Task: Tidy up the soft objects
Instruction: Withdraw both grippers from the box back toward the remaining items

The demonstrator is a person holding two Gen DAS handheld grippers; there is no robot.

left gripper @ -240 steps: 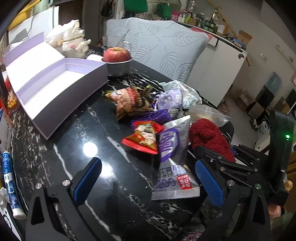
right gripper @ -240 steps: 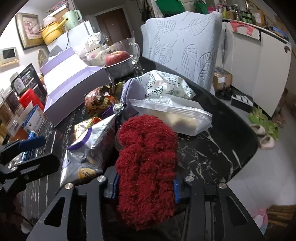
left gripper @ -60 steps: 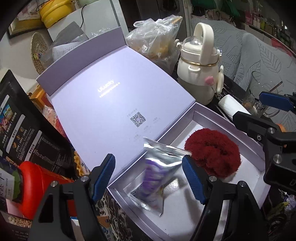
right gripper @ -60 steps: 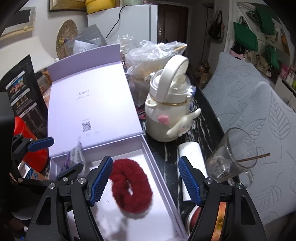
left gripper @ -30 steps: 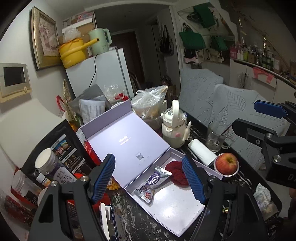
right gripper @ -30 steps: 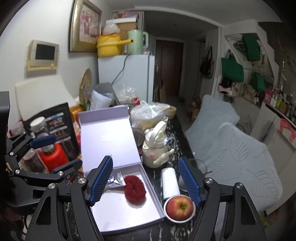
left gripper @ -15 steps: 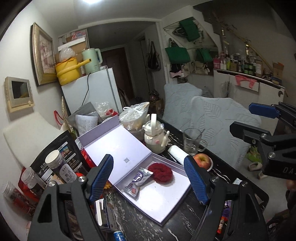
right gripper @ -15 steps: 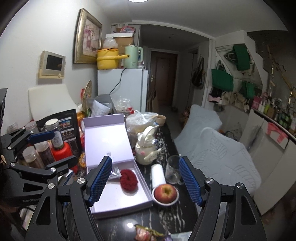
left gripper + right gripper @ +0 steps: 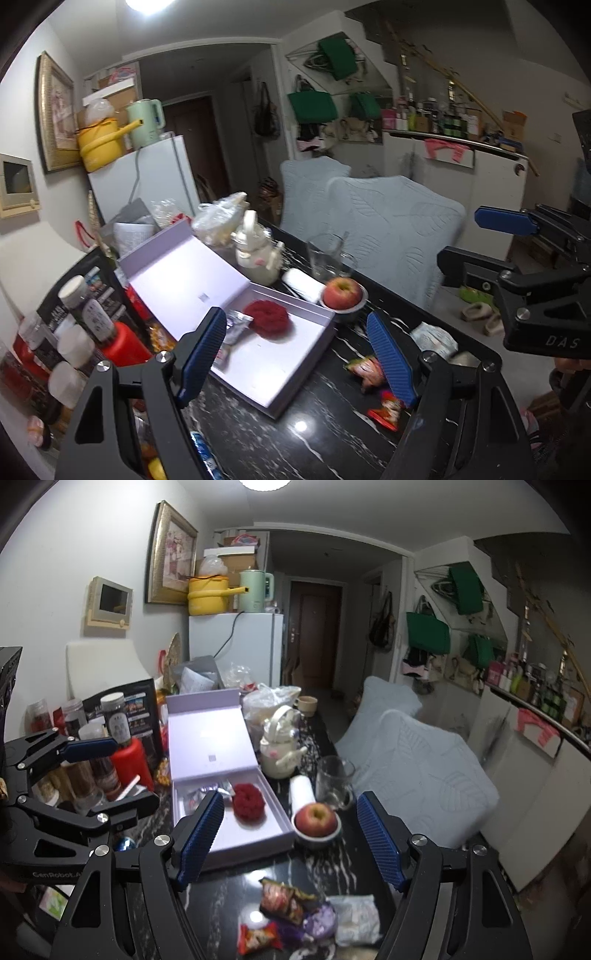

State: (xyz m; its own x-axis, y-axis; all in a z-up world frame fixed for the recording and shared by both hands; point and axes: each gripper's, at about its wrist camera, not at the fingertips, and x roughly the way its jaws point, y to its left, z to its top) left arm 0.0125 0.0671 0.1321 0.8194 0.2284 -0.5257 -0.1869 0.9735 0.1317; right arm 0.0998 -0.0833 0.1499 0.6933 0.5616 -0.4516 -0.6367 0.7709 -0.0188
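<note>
A lilac box (image 9: 273, 373) (image 9: 255, 834) lies open on the black marble table, lid tipped back. Inside rest a red fuzzy scrunchie (image 9: 266, 318) (image 9: 248, 803) and a silver-purple snack packet (image 9: 229, 334) (image 9: 201, 794). Several more snack packets (image 9: 373, 373) (image 9: 284, 899) lie loose on the near table, among them a white pouch (image 9: 356, 917). My left gripper (image 9: 297, 363) hangs open and empty above the box's near edge. My right gripper (image 9: 288, 836) is open and empty too, high over the table between box and packets. The right gripper's arm shows at the left view's right edge.
An apple in a small bowl (image 9: 317, 821) (image 9: 342, 293), a glass mug (image 9: 332, 781), a white roll (image 9: 302, 788) and a cream kettle-shaped bottle (image 9: 279, 749) stand right of the box. Jars and a red bottle (image 9: 131, 762) crowd the left. Grey cushioned chairs (image 9: 417, 768) flank the table's right side.
Both grippers have pulled back and away from the box, so more of the table and the loose packets near me have come into view. Scrunchie and packet stay in the box.
</note>
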